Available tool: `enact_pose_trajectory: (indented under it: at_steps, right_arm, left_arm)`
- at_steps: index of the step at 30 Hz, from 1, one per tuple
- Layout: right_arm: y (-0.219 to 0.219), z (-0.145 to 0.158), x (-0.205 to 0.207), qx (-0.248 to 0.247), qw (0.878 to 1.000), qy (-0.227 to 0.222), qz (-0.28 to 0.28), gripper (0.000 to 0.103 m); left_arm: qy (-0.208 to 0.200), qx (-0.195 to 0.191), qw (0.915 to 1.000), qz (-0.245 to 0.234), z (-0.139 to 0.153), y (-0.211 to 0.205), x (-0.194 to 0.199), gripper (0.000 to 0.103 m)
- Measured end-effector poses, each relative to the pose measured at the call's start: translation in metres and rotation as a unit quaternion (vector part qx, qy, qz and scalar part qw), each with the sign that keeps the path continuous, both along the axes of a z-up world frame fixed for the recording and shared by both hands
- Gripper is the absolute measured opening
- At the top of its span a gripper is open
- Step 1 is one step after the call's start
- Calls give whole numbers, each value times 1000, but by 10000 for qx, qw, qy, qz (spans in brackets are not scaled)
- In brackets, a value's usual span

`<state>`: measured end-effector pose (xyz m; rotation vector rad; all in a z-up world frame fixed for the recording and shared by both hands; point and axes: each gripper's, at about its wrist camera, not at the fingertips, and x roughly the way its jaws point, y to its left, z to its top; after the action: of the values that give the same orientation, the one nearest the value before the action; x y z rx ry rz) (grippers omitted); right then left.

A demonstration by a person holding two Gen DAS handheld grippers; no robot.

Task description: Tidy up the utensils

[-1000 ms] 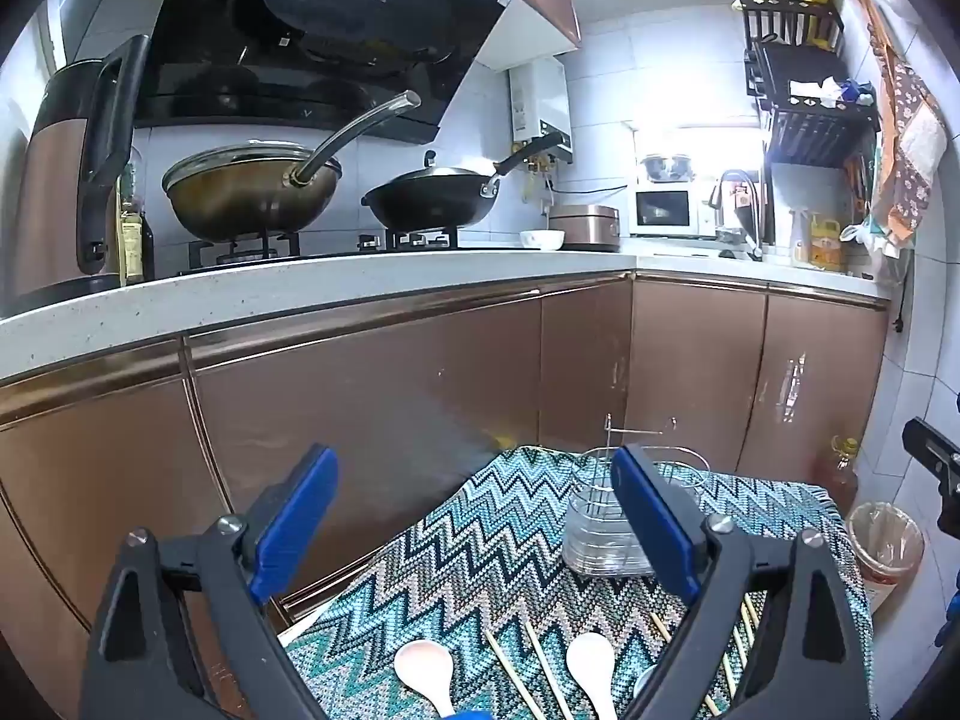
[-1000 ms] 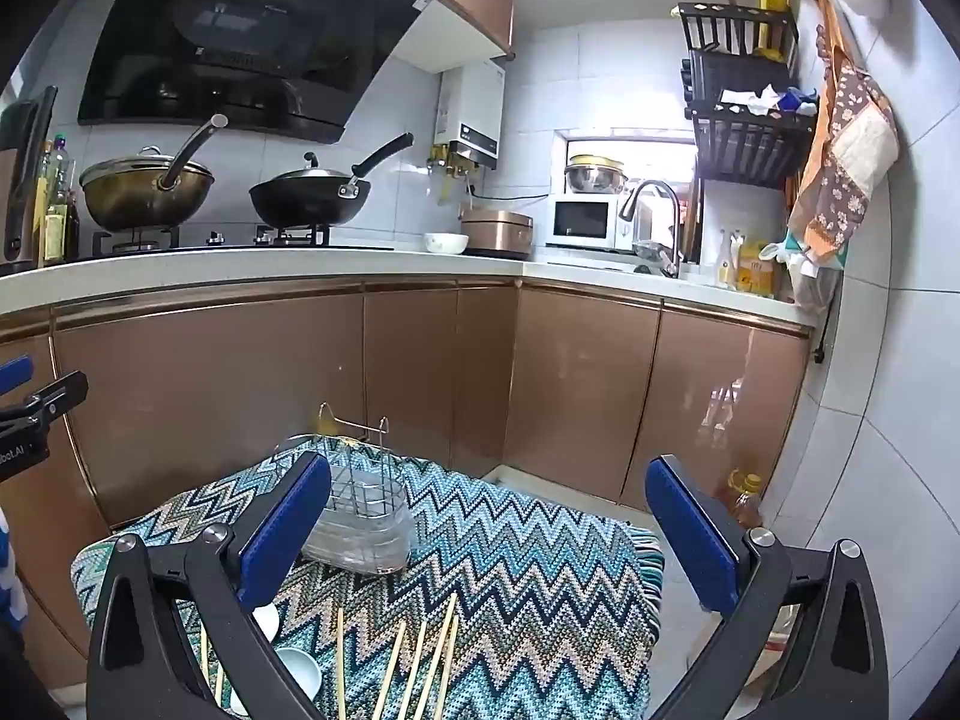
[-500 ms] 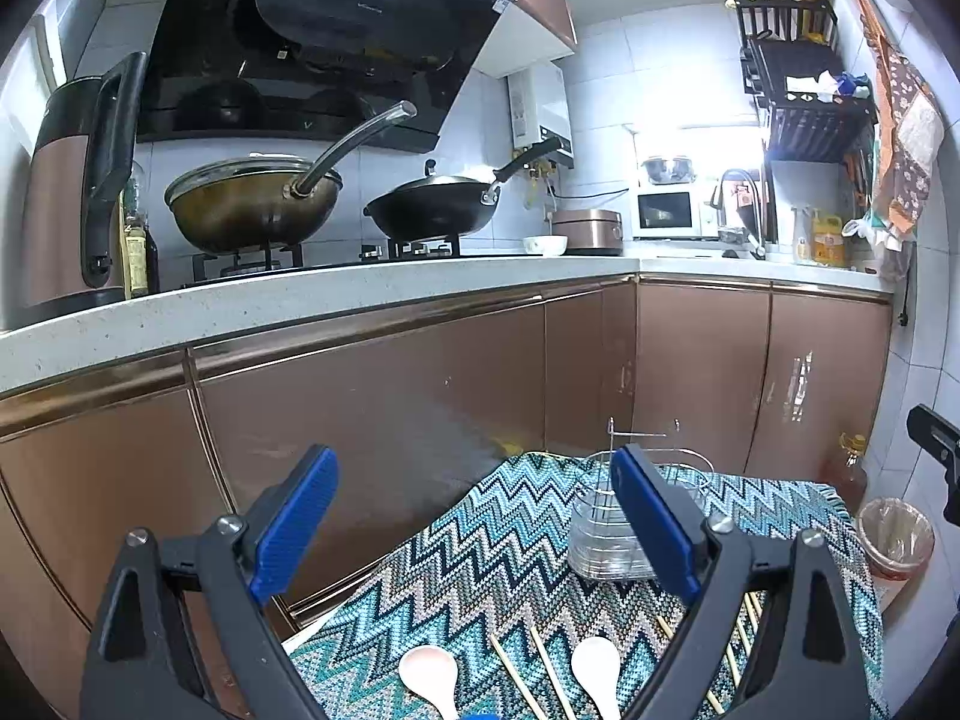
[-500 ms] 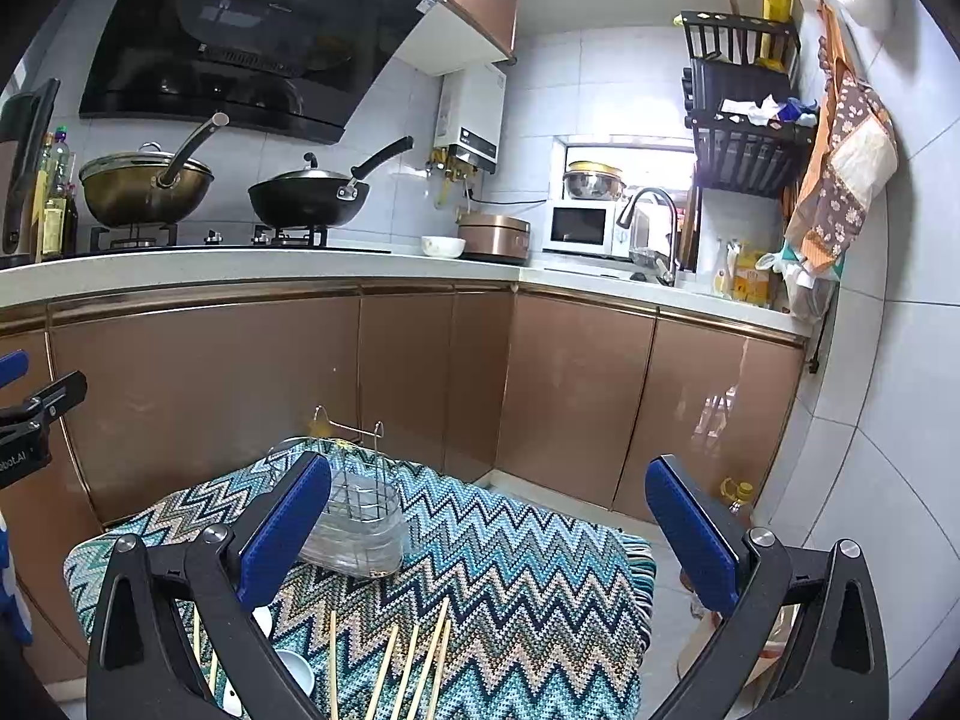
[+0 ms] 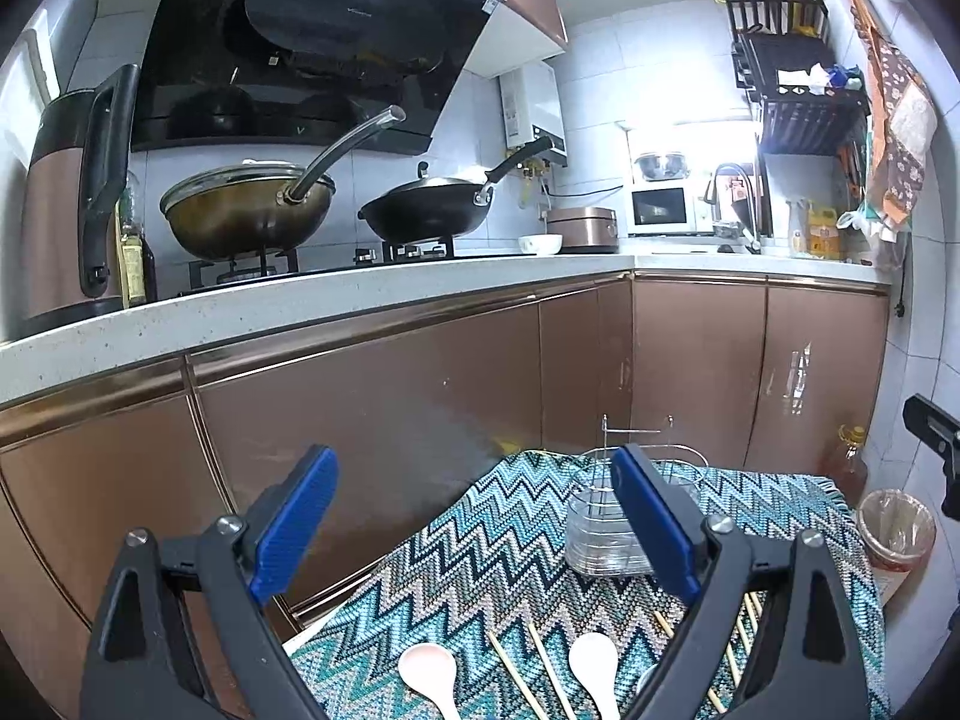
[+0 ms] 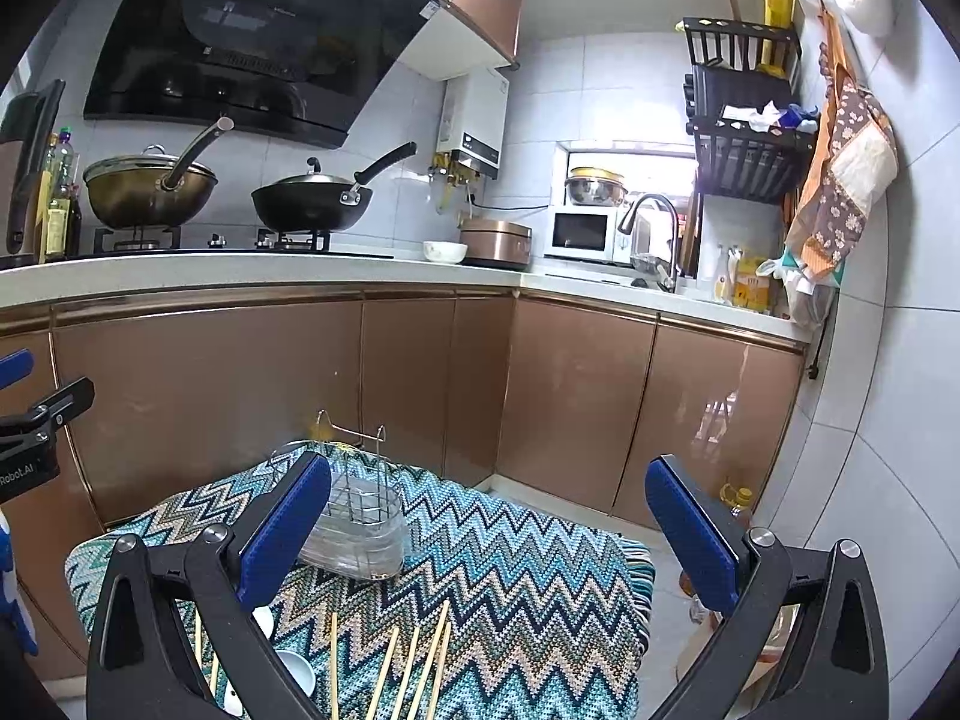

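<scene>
A small table under a zigzag cloth (image 5: 510,546) holds a wire utensil holder in a clear tray (image 5: 600,528), two white spoons (image 5: 429,672) (image 5: 594,666) and several wooden chopsticks (image 5: 540,666) lying flat. In the right wrist view the holder (image 6: 360,534) stands at the far left of the cloth (image 6: 510,564), the chopsticks (image 6: 414,666) lie near me and a white spoon (image 6: 297,669) shows low left. My left gripper (image 5: 474,522) is open and empty above the near side. My right gripper (image 6: 489,528) is open and empty above the cloth.
Brown cabinets (image 5: 390,408) and a white counter (image 5: 300,300) with two woks (image 5: 246,216) run behind the table. A bin with a bag (image 5: 897,531) and an oil bottle (image 5: 846,465) stand on the floor at the right. A tiled wall (image 6: 870,450) is close on the right.
Both views have risen slightly, so the table sits lower in frame. Both grippers stay open and nothing on the cloth has moved.
</scene>
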<state>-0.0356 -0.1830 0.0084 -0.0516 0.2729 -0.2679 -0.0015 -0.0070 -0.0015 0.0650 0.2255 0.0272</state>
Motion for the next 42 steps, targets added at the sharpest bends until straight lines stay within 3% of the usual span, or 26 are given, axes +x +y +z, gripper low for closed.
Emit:
enact_pose_trajectory:
  at_steps: [19,27,34,42]
  right_arm:
    - [-4,0,-2,151,9999,-43,37,103]
    - [-4,-3,-1,247,9996,-129,100,103]
    - [-5,-3,-2,448,9982,-315,251,103]
    - [-7,-12,5,563,9977,-183,329,103]
  left_arm:
    - [-59,-212,9997,-42,11,10,0,92]
    - [-25,-519,9987,7,10,24,7,92]
    - [-18,-445,9990,-19,10,30,10,92]
    - [193,-321,9992,-119,3,32,17,92]
